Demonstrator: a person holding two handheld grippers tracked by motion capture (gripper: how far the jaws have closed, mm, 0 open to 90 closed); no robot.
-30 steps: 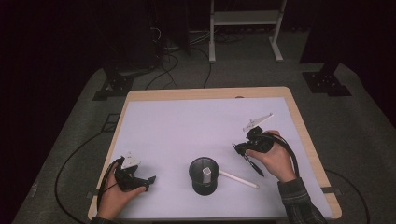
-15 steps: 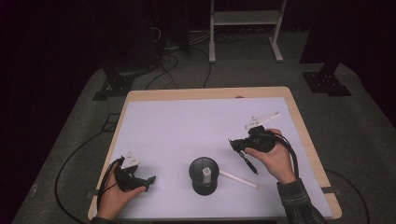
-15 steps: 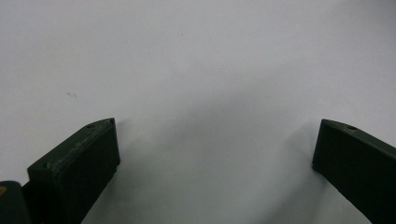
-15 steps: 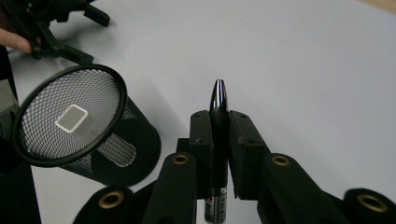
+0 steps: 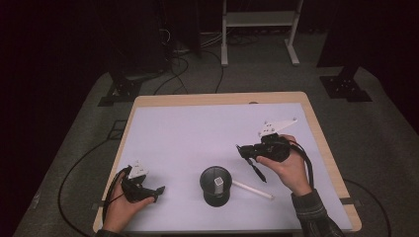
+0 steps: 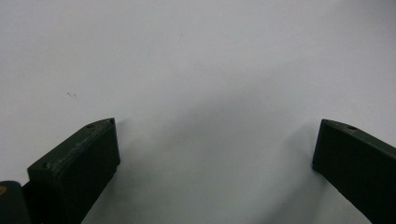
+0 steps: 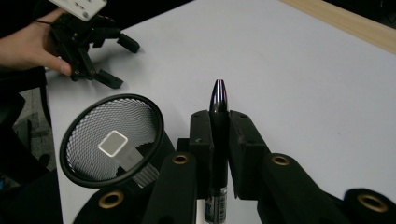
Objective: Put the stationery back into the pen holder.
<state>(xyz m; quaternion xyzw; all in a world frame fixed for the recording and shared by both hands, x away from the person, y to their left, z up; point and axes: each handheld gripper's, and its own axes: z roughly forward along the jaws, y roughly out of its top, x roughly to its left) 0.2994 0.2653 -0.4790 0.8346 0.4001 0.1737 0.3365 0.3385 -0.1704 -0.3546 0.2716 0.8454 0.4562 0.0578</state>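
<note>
Right gripper (image 7: 219, 135) fingers pinch the black pen (image 7: 219, 126) upright, off the worktop (image 5: 197, 133) — mesh cup (image 7: 114, 140) beside them holds one white piece. White pen (image 5: 253, 189) remains flat. Left gripper (image 5: 154, 190) fingers spread, empty.

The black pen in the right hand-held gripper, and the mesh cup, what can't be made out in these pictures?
- Pen: right gripper view, its lower end is cut off by the bottom edge; print on the barrel is too small to read.
- Mesh cup: high view, the white square thing inside is too small to identify; in the right gripper view the right hand-held gripper hides the cup's base.
</note>
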